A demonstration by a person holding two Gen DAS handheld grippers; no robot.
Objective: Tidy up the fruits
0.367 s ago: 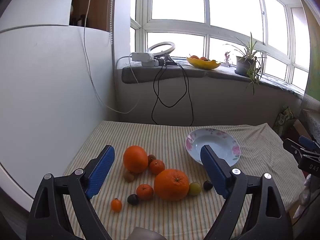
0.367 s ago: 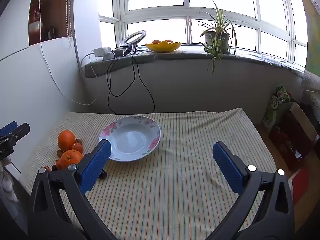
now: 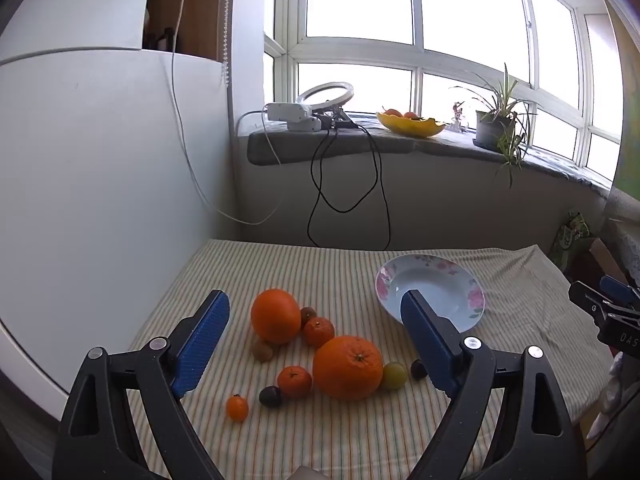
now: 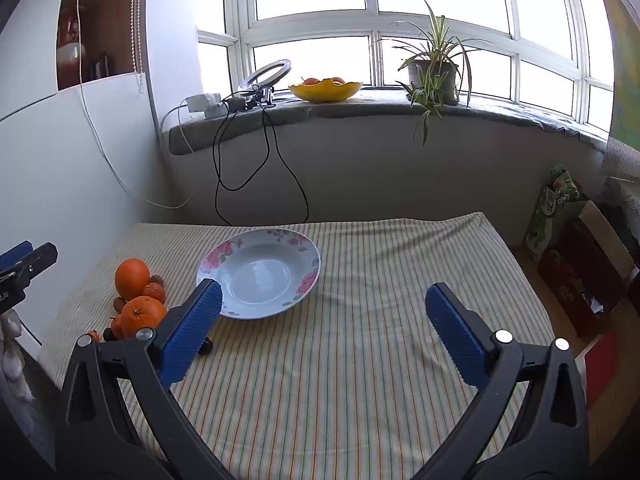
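A heap of fruit lies on the striped tablecloth [image 3: 344, 432]: two big oranges [image 3: 347, 367] [image 3: 275, 315], small tangerines [image 3: 294, 381], a green plum [image 3: 394, 375], dark plums [image 3: 270, 395] and a brown kiwi [image 3: 262, 350]. My left gripper [image 3: 316, 340] hovers open above and short of the heap, nothing between its fingers. A floral white plate [image 4: 260, 272] [image 3: 436, 286] sits empty right of the fruit. My right gripper [image 4: 324, 332] hangs open over bare cloth in front of the plate, with the fruit heap [image 4: 138, 300] to its left.
A white panel wall [image 3: 100, 200] borders the table's left side. The windowsill behind holds a yellow fruit bowl [image 3: 410, 124], a ring light [image 3: 326, 94], cables and a potted plant [image 4: 434, 70]. Boxes and bags [image 4: 576, 248] stand on the floor right of the table.
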